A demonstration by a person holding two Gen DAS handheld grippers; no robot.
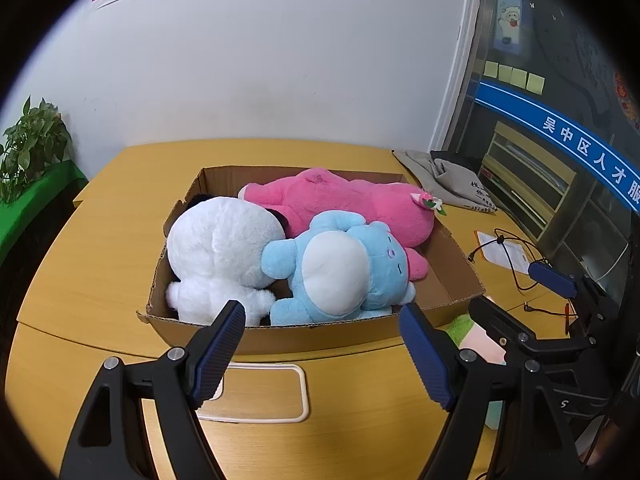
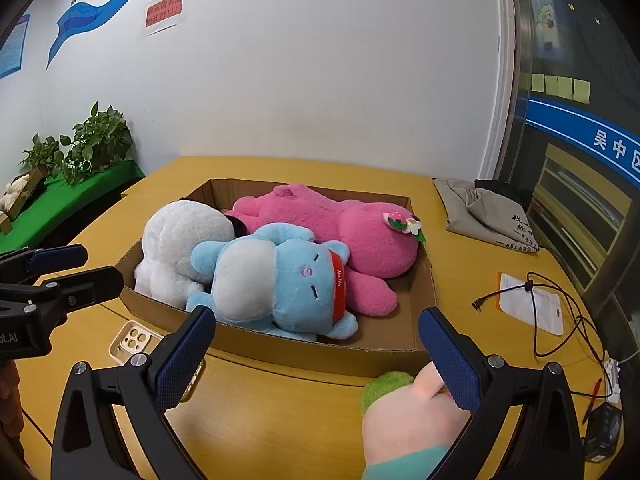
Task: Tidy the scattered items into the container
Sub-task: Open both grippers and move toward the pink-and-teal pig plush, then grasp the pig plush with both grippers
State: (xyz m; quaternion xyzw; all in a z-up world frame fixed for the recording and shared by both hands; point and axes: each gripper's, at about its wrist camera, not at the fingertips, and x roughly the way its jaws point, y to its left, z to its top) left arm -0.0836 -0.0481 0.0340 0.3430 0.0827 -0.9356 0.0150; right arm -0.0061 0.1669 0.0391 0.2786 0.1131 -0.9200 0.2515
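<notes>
Both hand-held grippers, left [image 1: 322,322] and right [image 2: 318,330], are held spread wide and empty. The remaining plush toy [image 2: 404,412] lies on the worktop [image 2: 288,412] at 5 o'clock of the cardboard box [image 2: 320,346], outside it, presumably awaiting pickup.

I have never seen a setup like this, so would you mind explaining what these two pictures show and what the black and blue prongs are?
There is no robot here: a person holds a two-finger tool in each hand, each with a fisheye camera looking along its fingers. One picture comes from the left hand-held gripper, the other from the right hand-held gripper. Both stand open and grip nothing.

On the yellow table sits an open cardboard box with three soft toys inside: a white plush, a blue plush and a pink plush.

Still outside, by the right tool, lies a pink-and-green plush. A clear phone case, a cable and a grey cloth bag also lie on the table.
</notes>
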